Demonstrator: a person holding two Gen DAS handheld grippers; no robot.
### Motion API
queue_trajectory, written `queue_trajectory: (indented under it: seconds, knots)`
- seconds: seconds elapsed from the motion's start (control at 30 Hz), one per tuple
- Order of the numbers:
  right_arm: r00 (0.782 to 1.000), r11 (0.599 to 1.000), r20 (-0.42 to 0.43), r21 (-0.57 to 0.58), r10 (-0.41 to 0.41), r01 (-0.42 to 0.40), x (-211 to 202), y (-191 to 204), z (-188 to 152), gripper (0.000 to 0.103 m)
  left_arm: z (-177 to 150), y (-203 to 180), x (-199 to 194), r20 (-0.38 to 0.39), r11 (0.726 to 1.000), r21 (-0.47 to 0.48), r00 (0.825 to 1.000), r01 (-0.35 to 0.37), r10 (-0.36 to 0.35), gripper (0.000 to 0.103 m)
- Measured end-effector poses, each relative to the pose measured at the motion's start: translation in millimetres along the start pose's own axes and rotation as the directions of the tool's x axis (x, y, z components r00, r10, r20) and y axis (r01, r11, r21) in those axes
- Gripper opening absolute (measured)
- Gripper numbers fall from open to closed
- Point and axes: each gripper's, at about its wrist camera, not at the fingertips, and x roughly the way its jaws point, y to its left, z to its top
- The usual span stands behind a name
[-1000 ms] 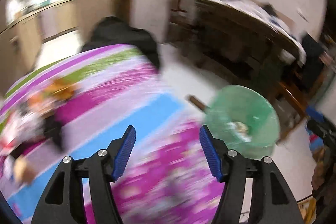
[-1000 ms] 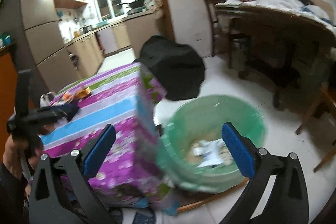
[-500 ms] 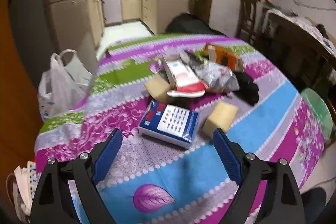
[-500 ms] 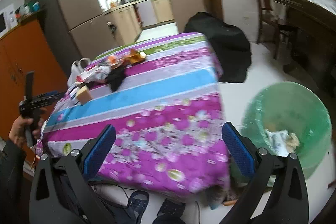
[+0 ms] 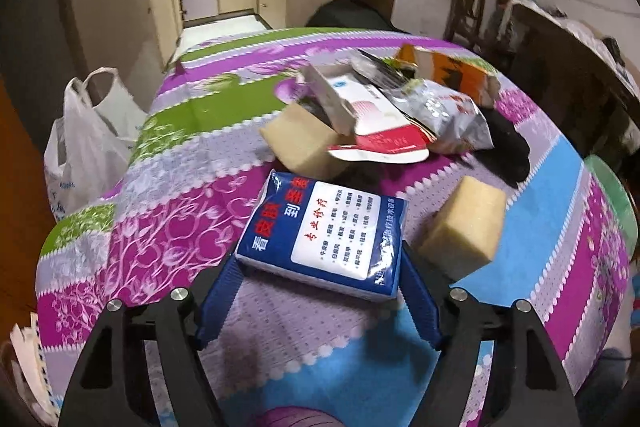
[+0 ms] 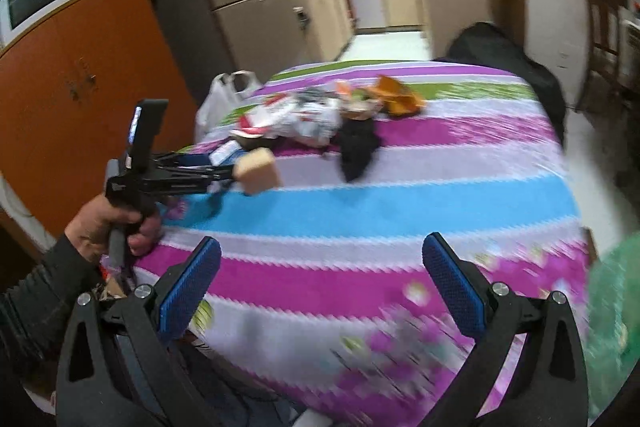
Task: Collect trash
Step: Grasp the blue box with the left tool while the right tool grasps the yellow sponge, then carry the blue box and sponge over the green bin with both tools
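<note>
A blue tissue packet point(image 5: 324, 231) lies flat on the striped tablecloth point(image 5: 192, 195). My left gripper point(image 5: 320, 255) straddles its near end, and its jaws are closing on the packet's sides without squeezing it. From the right wrist view, a hand point(image 6: 116, 223) holds the left gripper point(image 6: 224, 167) low over the packet point(image 6: 224, 151). My right gripper point(image 6: 322, 245) stands open and holds nothing above the table's near edge. The trash pile holds a red-and-white carton point(image 5: 360, 119), a silver bag point(image 5: 444, 111), an orange carton point(image 5: 452, 71), a black cloth point(image 5: 508, 143) and two tan sponge blocks point(image 5: 464, 227).
A green bin point(image 6: 612, 327) stands on the floor at the table's right side, and its rim point(image 5: 612, 195) also shows past the table edge. A white plastic bag point(image 5: 84, 139) hangs beside the table on the left. Orange cabinets point(image 6: 80, 79) lie behind the left hand.
Both views swung from the green bin round to the table. The left gripper came down over the trash pile, widened, then narrowed around the blue packet. The right gripper stayed open.
</note>
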Motion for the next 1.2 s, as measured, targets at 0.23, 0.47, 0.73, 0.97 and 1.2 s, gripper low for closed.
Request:
queue_trajectory:
  seconds: [0.23, 0.47, 0.73, 0.97, 1.2]
  knots:
    - [0.994, 0.990, -0.075, -0.108, 0.077, -0.085, 81, 42, 31, 0.078, -14, 14, -21, 0.048, 0.997, -0.056, 0.997, -0.052, 0.054, 0.073]
    - [0.989, 0.986, -0.138, -0.152, 0.046, -0.067, 144, 62, 48, 0.078, -23, 28, -39, 0.058, 0.990, -0.117, 0.995, -0.073, 0.080, 0.073]
    - [0.987, 0.990, -0.162, -0.135, 0.018, -0.040, 170, 58, 49, 0.044, -21, 31, -39, 0.062, 0.985, -0.149, 0.993, -0.091, 0.101, 0.073]
    - [0.998, 0.995, -0.032, -0.083, -0.057, 0.054, 113, 49, 41, 0.042, -21, 6, -62, 0.110, 0.984, -0.145, 0.987, -0.100, 0.117, 0.073]
    - [0.974, 0.979, 0.114, -0.029, -0.196, 0.201, 30, 35, 32, 0.042, -17, -54, -95, 0.189, 0.991, -0.120, 0.978, -0.062, 0.084, 0.073]
